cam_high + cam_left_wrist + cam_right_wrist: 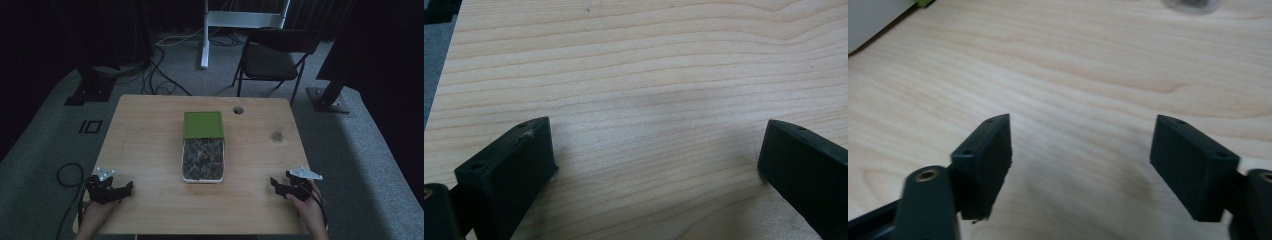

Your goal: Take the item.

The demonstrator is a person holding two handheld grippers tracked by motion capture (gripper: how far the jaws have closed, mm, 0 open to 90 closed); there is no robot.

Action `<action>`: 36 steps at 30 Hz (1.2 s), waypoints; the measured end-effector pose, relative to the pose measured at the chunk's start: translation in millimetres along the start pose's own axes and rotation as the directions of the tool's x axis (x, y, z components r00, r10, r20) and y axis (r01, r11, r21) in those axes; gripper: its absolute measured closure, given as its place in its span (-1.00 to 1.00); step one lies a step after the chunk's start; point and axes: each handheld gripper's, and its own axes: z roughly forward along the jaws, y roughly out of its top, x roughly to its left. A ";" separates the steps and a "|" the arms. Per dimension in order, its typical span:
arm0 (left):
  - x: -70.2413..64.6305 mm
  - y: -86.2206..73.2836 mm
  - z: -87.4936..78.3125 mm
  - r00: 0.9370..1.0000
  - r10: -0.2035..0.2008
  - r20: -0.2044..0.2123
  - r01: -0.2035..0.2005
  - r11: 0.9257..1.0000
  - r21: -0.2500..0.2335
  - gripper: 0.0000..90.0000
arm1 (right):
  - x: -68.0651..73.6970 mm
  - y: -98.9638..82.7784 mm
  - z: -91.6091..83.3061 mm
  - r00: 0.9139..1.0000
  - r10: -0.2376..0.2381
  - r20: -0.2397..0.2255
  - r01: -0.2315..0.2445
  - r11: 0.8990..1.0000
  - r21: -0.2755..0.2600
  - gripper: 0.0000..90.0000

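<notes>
A white rectangular box (182, 165) of dark wrapped pieces sits mid-table, its green lid (203, 124) lying at its far end. My left gripper (129, 187) rests low at the table's near left corner, jaws open over bare wood (659, 145). Near the right front corner my right gripper (273, 183) is open too, with nothing between its fingers (990, 155). A corner of the white box (873, 20) shows at the top left of the right gripper view.
A small clear glass (278, 134) stands at the table's right side, and its base (1193, 5) shows at the top of the right gripper view. A round cable hole (238, 109) lies near the far edge. A folding chair (272, 55) stands behind the table.
</notes>
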 end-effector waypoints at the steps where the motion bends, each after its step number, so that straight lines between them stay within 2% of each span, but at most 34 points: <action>1: 0.0 0.0 0.0 1.000 0.000 0.000 0.000 1.000 0.000 -0.95 | 0.8 -1.0 -0.3 1.000 -0.001 -0.002 0.001 1.000 0.003 -0.54; 6: 0.0 0.0 0.0 1.000 0.000 0.000 0.000 1.000 0.000 -0.95 | 5.9 -7.0 -3.7 0.999 -0.018 -0.026 0.019 0.999 0.031 -0.57; 12: 0.0 0.0 0.0 1.000 0.000 0.000 0.000 1.000 0.000 -0.95 | 8.1 -11.0 -7.0 0.999 -0.005 -0.046 0.007 0.999 0.053 -0.60; 17: 0.2 0.0 -0.2 1.000 0.003 0.000 -0.003 1.000 0.003 -0.95 | 13.9 -12.2 -7.3 0.997 -0.031 -0.071 0.036 0.997 0.069 -0.64; 21: 0.2 0.0 -0.2 1.000 0.003 -0.001 -0.003 1.000 0.002 -0.95 | 16.1 -12.0 -6.4 0.997 -0.047 -0.054 0.051 0.996 0.078 -0.67; 25: 0.2 0.0 -0.2 1.000 0.003 0.000 -0.003 1.000 0.003 -0.95 | 21.2 -11.9 -4.7 0.996 -0.084 -0.010 0.084 0.992 0.094 -0.71; 36: 0.2 0.0 -0.2 1.000 0.003 -0.001 -0.003 1.000 0.002 -0.95 | 22.4 -11.5 -3.8 0.996 -0.085 -0.007 0.085 0.991 0.100 -0.73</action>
